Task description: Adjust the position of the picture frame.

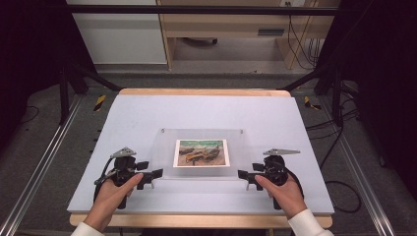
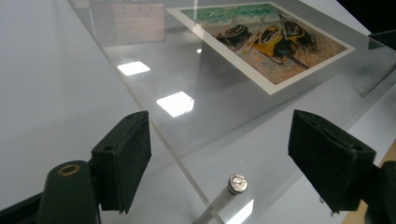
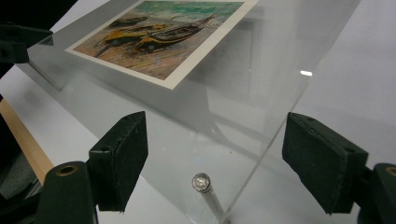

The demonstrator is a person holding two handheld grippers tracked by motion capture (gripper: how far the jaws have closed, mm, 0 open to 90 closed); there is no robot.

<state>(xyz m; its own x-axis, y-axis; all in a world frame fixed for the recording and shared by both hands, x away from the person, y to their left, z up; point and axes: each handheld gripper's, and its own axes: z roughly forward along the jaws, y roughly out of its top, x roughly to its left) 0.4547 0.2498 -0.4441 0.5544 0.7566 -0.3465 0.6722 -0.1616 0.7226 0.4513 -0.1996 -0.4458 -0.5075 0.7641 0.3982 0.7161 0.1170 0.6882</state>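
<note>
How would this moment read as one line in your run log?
left gripper: open at near-left corner | right gripper: open at near-right corner | clear frame: flat on table, untouched | picture: inside

The table [image 1: 206, 118] is lit evenly from above, while the room around it, at 9 and 3 o'clock, stays dark. On the clear sheet [image 2: 224, 116] bright square reflections of lamps glare. The near jaws look a little soft, perhaps out of focus.
</note>
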